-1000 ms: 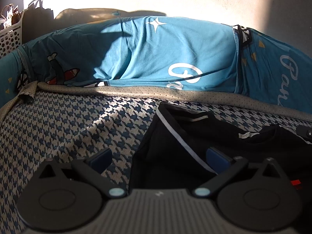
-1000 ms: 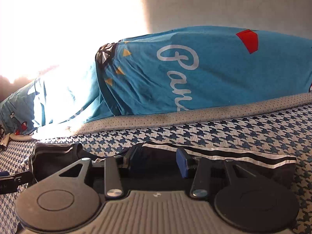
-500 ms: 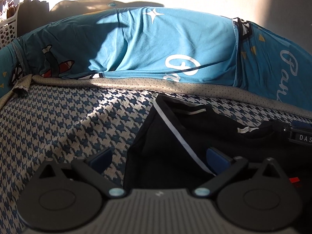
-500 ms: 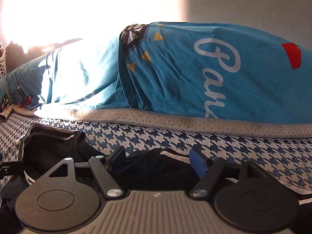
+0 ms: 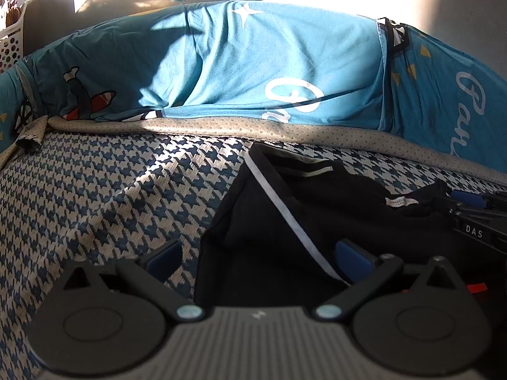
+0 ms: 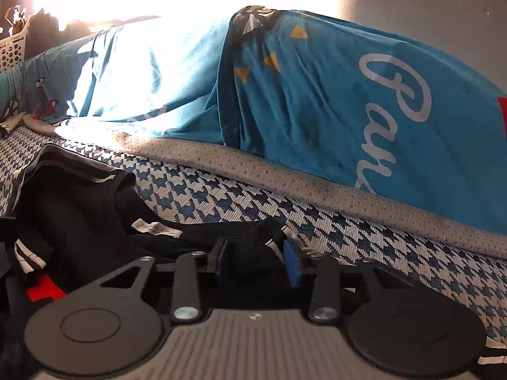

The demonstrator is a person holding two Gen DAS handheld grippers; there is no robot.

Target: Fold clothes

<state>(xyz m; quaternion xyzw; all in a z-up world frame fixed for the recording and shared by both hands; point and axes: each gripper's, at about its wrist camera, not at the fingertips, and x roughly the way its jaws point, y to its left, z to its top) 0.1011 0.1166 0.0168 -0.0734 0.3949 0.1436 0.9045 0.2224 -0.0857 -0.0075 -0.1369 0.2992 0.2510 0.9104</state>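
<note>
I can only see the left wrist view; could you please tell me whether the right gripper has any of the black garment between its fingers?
Observer: Yes. The right wrist view shows a bunched fold of the black garment, with a white-striped edge, between the right gripper's fingers; its jaws are closing.
Operator: Where on the garment is that fold?
Observer: Just to the right of the white neck label, at the garment's right-hand edge.
Operator: What lies beyond the fingers?
Observer: Houndstooth fabric, then the blue printed cover, which bears a red patch at the picture's right edge.
</note>
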